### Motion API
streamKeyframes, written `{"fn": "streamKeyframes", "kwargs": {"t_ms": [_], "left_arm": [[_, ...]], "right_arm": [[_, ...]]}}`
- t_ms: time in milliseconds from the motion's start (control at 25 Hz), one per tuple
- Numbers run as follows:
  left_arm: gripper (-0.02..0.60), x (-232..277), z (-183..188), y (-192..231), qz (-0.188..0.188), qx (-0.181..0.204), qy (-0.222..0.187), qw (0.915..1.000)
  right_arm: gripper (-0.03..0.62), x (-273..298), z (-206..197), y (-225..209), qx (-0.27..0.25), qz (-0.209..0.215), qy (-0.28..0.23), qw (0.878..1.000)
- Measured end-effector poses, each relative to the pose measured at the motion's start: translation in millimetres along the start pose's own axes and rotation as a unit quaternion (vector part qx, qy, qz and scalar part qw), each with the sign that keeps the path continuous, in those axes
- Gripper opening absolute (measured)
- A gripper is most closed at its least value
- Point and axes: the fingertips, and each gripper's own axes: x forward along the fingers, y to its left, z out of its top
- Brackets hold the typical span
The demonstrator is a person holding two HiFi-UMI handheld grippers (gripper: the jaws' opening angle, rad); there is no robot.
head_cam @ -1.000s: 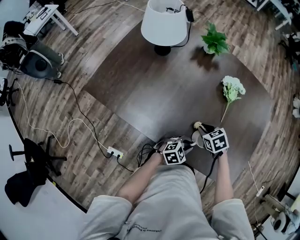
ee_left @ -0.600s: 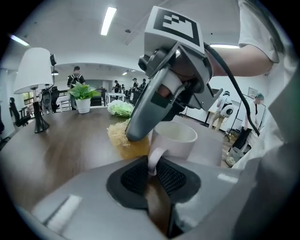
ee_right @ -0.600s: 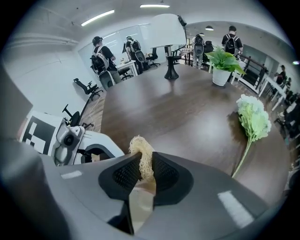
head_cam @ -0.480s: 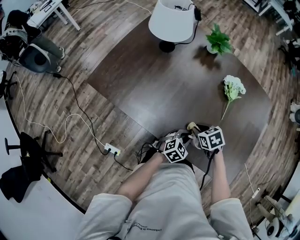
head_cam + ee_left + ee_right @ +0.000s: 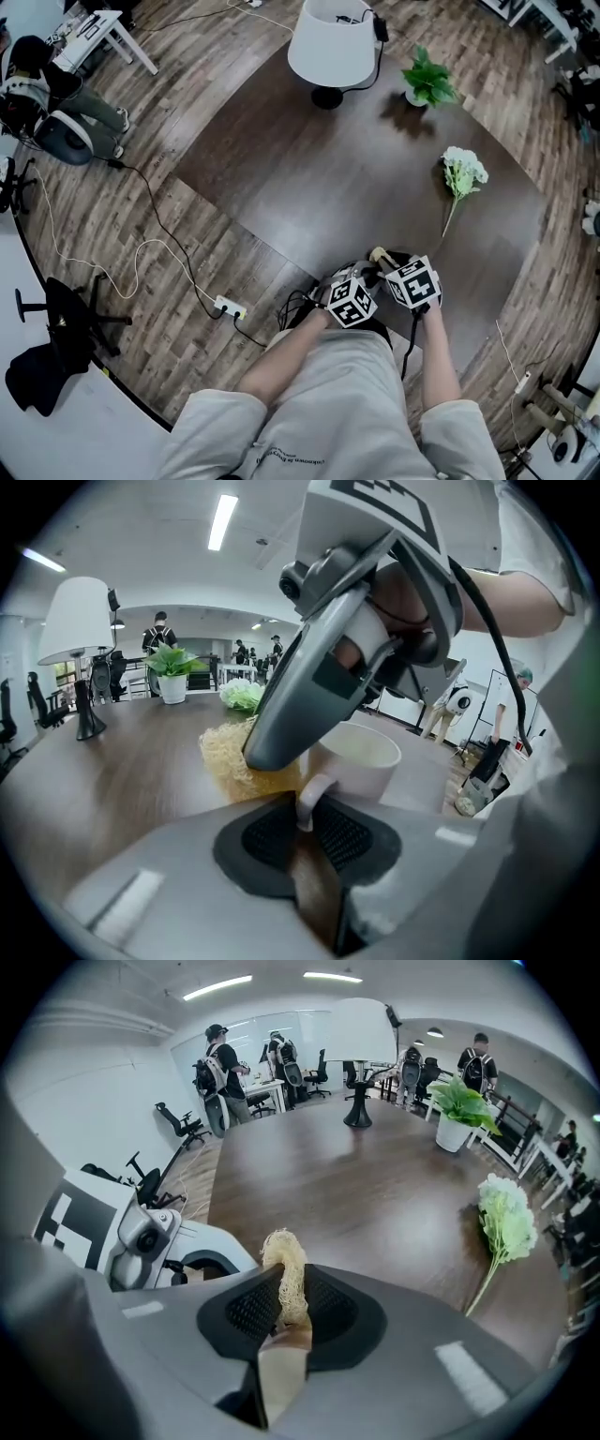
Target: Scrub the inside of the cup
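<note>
My left gripper (image 5: 305,822) is shut on the handle of a white cup (image 5: 361,759), which stands upright with its pale inside showing. My right gripper (image 5: 286,1305) is shut on a straw-coloured fibre scrubber (image 5: 284,1269). In the left gripper view the right gripper's grey body (image 5: 328,658) leans over the cup's left rim. There the scrubber (image 5: 230,757) bulges beside the cup's left wall, outside the rim. In the head view the two marker cubes, left (image 5: 349,302) and right (image 5: 412,282), sit close together at the table's near edge, and the scrubber's tip (image 5: 379,254) pokes out above them.
On the dark table (image 5: 347,178) stand a white-shaded lamp (image 5: 333,47) and a potted plant (image 5: 429,82) at the far end. A white flower (image 5: 464,174) lies to the right. A power strip (image 5: 230,307) and cables lie on the wooden floor. People stand in the background.
My right gripper with the scrubber has shifted left, closer to the left gripper and the cup. The left gripper has barely moved.
</note>
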Motion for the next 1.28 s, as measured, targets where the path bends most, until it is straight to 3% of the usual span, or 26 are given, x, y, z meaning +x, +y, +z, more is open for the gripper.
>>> {"fn": "streamKeyframes", "kwargs": {"t_ms": [160,280,600,840,1280], "left_arm": [[0.054,1,0,0,-0.002,0.002,0.001,1.0000],[0.054,0,0,-1,-0.002,-0.003,0.001,1.0000],[0.054,-1,-1,-3,-0.001,-0.002,0.005,1.0000],[0.054,-1,-3,-1,-0.002,-0.007,0.006,1.0000],[0.055,-2,-4,-3,-0.007,-0.023,0.003,0.9997]], "right_arm": [[0.089,7,-6,1,-0.048,-0.009,0.025,0.999],[0.087,9,-9,-4,-0.053,-0.007,0.033,0.998],[0.086,4,-8,-22,0.028,0.021,0.000,0.999],[0.086,1,-17,-40,0.033,0.016,0.009,0.999],[0.086,-17,-54,-70,0.100,-0.002,-0.009,0.995]]}}
